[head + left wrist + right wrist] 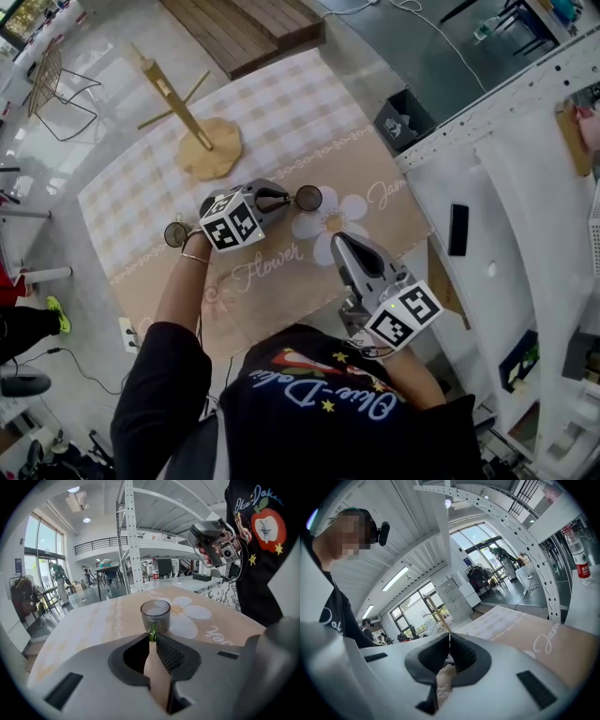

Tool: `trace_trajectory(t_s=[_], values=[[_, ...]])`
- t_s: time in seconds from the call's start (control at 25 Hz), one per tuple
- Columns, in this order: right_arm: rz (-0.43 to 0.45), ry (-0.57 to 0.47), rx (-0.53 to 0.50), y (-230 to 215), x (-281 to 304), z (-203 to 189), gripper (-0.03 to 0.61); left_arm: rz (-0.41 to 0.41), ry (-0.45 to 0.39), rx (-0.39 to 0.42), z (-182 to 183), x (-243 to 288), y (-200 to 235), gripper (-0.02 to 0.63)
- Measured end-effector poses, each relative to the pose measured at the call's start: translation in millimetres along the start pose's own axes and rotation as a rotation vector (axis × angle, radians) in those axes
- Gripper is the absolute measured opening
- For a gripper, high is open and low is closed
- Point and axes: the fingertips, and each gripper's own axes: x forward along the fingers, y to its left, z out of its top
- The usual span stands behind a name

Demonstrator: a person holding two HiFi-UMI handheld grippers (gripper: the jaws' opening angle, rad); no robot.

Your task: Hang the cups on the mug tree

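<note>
Plainly upright cup (155, 615), mouth up.

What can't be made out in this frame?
Head view: handle of the grey cup, hidden under the left gripper.
Head view: handle of the second cup, too small, perhaps behind the wrist.
Right gripper view: mug tree base, hidden behind the right gripper.

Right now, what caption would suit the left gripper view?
Left gripper pinching a cup by its green handle on a flowered mat.
</note>
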Motion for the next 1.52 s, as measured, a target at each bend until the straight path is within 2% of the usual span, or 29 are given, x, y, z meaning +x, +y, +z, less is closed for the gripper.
trace_trajectory(t_s=[0.2,0.6,0.8,1.2,1.52], values=[[0.004,0.007,-0.002,2.2,-2.5,-5.0,0.011,0.011,-0.015,-0.036,0.1,0.8,-3.0,0.054],[0.001,0.001,-0.006,2.6,-6.9,-4.6,0.011,0.0,0.023,0.004,5.8,8.9,-4.9,0.057],[-0.005,-0.004,-0.012,1.2,-9.9,-2.8,0.011,0.001,0.009,-0.029,9.0,12.6,-8.8,0.063],[-0.013,-0.01,-0.009,-0.3,-11.8,-1.6,0.011,0.01,0.006,-0.018,16.0,19.4,-5.8,0.08],[-0.023,-0.01,-0.014,-0.6,-13.0,-2.5,0.011,0.029,-0.027,-0.014,15.6,18.3,-8.6,0.058]])
